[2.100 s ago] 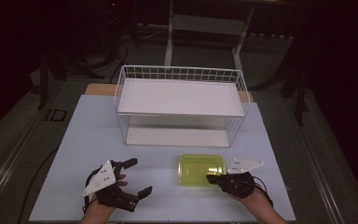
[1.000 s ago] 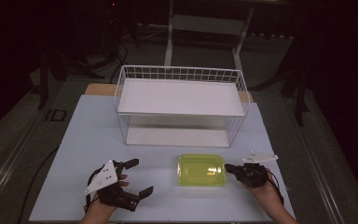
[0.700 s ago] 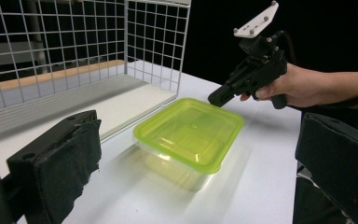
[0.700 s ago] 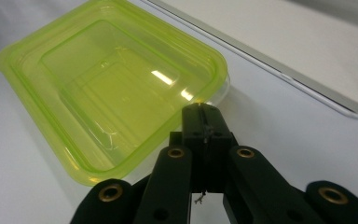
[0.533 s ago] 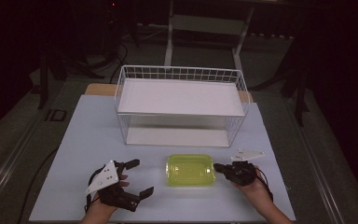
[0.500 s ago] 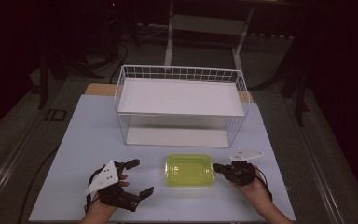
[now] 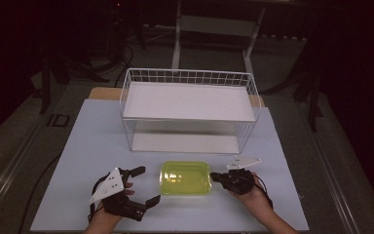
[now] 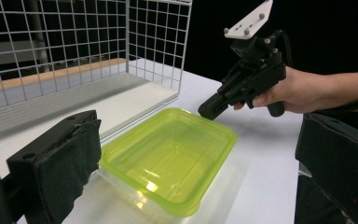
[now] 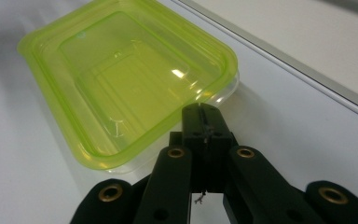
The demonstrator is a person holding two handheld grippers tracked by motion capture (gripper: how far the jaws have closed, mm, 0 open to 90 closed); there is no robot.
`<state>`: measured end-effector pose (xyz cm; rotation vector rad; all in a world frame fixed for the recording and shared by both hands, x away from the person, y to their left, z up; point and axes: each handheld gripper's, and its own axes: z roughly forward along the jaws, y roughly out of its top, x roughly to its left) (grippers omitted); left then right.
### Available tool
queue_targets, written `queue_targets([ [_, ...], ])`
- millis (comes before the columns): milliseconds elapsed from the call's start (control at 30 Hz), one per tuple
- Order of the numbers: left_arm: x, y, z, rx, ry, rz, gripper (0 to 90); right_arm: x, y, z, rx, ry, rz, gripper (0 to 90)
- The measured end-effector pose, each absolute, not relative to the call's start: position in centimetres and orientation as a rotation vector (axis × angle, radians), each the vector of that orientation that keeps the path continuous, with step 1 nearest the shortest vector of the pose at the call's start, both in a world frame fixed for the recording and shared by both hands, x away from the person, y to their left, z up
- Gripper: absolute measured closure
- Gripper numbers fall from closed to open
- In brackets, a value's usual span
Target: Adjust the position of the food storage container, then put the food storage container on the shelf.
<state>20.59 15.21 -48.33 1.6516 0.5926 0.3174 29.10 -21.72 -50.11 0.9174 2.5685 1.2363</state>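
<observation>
The green tub lies just ahead of our right claw, whose jaws are pressed together at its rim, perhaps touching it. Our left claw, jaws wide apart, waits beside the tub's other end. Beyond stands the wire basket.

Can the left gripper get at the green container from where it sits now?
Probably yes. The left gripper stands open beside the green container, bare table between them. The shut right gripper sits at the container's far edge, off that path.
</observation>
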Motion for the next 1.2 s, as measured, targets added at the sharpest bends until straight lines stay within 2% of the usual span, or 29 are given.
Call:
queue_targets([
  [333,20.6,15.1,-48.4,1.659,0.589,0.305,0.8,29.1,-20.5,-50.1,0.874,2.578,1.229,89.5],
  [433,20.6,15.2,-48.4,1.637,0.589,0.283,0.8,29.0,-20.8,-49.9,0.875,2.563,1.274,83.6],
  [600,20.6,15.2,-48.5,1.643,0.597,0.287,0.8,28.5,-21.3,-48.7,0.944,2.521,1.342,69.4],
  [667,20.8,15.1,-48.6,1.625,0.591,0.259,0.8,28.2,-21.5,-48.2,0.933,2.502,1.361,58.1],
  [700,20.8,15.1,-48.6,1.625,0.591,0.259,0.8,28.2,-21.5,-48.2,0.933,2.502,1.361,58.1],
  [800,21.1,15.0,-48.4,1.633,0.597,0.258,0.8,27.8,-21.5,-47.5,0.908,2.472,1.403,42.3],
  [833,21.1,15.0,-48.4,1.633,0.597,0.258,0.8,27.8,-21.5,-47.5,0.908,2.472,1.403,42.3],
  [933,21.8,14.9,-48.5,1.720,0.648,0.274,0.8,27.6,-21.3,-47.3,0.916,2.453,1.391,19.7],
  [967,21.8,14.9,-48.5,1.720,0.648,0.274,0.8,27.6,-21.3,-47.3,0.916,2.453,1.391,19.7],
  [1000,22.1,14.9,-48.5,1.742,0.667,0.260,0.8,27.7,-21.3,-47.3,0.914,2.454,1.393,13.6],
  [1200,23.5,14.6,-48.4,1.781,0.778,0.233,0.8,28.1,-20.9,-46.7,0.888,2.403,1.384,14.2],
])
